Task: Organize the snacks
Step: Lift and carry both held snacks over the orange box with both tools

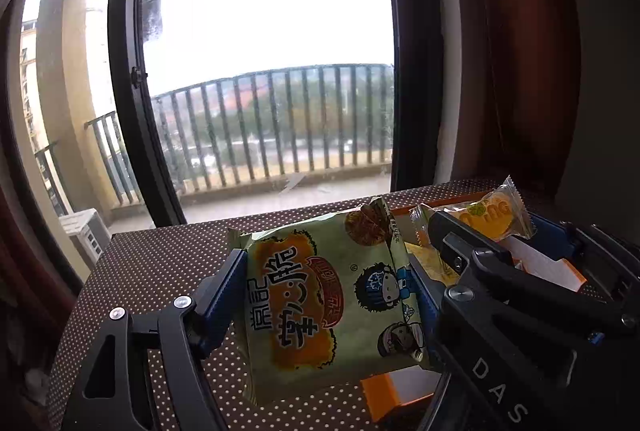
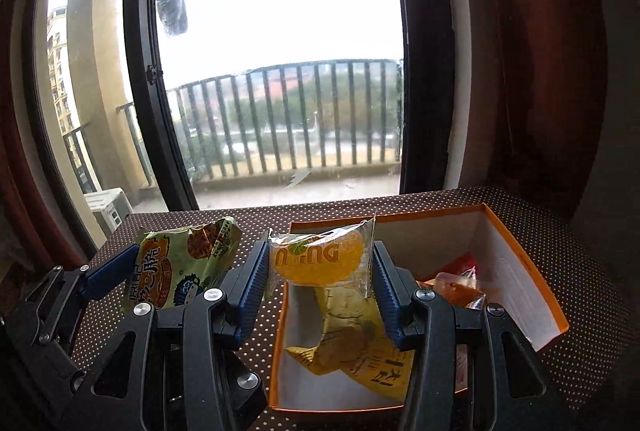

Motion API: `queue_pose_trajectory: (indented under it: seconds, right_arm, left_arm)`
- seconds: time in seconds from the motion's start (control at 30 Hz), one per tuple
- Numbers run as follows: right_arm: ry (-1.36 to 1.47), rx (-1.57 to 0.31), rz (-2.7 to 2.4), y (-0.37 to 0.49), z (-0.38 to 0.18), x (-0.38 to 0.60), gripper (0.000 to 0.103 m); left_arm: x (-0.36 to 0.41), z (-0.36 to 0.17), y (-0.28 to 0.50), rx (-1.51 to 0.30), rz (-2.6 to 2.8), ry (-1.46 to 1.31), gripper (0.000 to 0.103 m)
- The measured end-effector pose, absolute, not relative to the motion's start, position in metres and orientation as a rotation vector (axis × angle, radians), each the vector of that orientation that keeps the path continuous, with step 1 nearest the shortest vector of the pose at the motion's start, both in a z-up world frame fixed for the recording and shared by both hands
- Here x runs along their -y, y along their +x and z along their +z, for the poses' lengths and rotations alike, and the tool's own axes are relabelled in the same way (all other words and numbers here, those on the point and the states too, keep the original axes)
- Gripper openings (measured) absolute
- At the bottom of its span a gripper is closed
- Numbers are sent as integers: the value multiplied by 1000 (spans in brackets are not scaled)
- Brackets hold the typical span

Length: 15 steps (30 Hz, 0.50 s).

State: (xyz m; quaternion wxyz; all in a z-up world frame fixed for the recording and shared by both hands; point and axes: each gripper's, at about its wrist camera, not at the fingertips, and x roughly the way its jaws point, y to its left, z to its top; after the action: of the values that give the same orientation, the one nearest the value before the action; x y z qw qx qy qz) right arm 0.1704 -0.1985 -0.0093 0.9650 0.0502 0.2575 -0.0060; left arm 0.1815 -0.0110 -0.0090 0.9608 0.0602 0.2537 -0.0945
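A dotted brown bench stands before a balcony window. One orange-rimmed box holds three packets. The left gripper has its jaws clamped on one green snack bag; at its 2 o'clock, the right gripper has its jaws clamped on one orange jelly packet above the box.

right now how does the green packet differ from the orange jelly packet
The green packet is opaque and printed with cartoon figures; the jelly packet is clear, showing an orange segment-shaped jelly inside. The green packet is the larger and flatter; the jelly packet is small and plump. The green packet is in the left claw beside the box; the jelly packet is in the right claw above the box. Both are sealed and held off the table.
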Motion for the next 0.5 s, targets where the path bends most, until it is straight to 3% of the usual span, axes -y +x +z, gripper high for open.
queue_pose_trajectory:
  seconds: [0.5]
  right_arm:
    - [153,-509,-140,179,-15,264,53]
  left_arm:
    - [69,-15,213,-509,-314,169,77]
